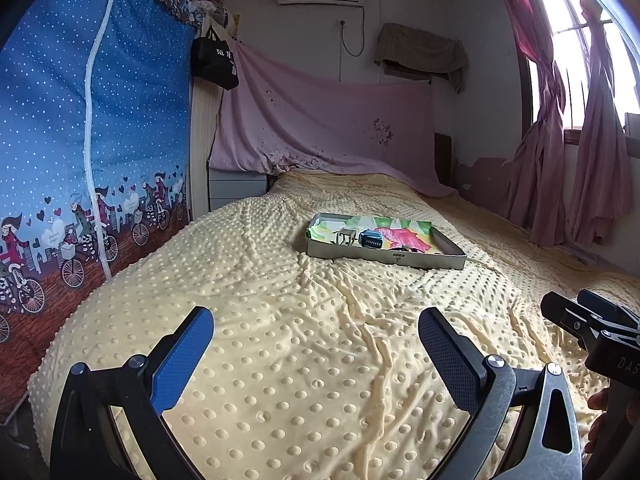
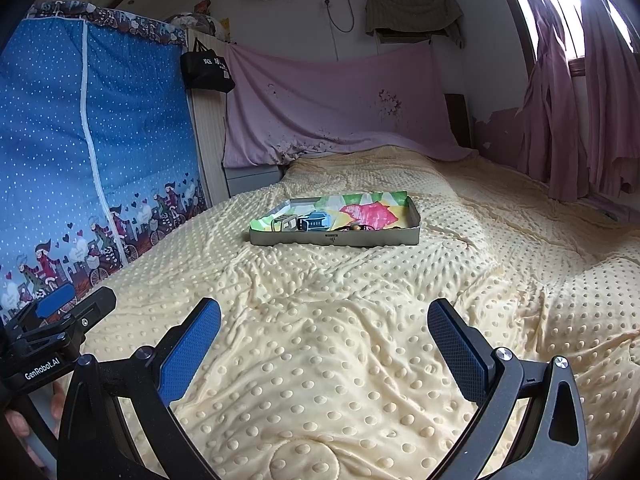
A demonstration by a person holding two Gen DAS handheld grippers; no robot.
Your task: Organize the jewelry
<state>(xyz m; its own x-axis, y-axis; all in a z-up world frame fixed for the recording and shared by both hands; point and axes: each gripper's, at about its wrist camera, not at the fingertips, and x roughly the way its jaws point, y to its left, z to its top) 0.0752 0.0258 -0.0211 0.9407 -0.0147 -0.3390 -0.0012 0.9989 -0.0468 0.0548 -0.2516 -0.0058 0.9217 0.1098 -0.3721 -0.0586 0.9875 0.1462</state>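
A shallow grey tray (image 1: 384, 257) lined with colourful paper lies on the yellow dotted bedspread, far ahead of both grippers. In it are a small metal-framed piece (image 1: 346, 237), a blue-grey box (image 1: 371, 238) and dark beaded jewelry (image 1: 404, 249). The tray (image 2: 332, 237) shows in the right wrist view with the same box (image 2: 315, 221) and beads (image 2: 356, 227). My left gripper (image 1: 316, 328) is open and empty above the bedspread. My right gripper (image 2: 324, 320) is open and empty, level with the left one.
A blue fabric wardrobe (image 1: 88, 152) stands along the left of the bed. A pink sheet (image 1: 320, 120) hangs at the head. Pink curtains (image 1: 568, 152) hang by the window on the right. The other gripper shows at each view's edge (image 1: 592, 324) (image 2: 60, 320).
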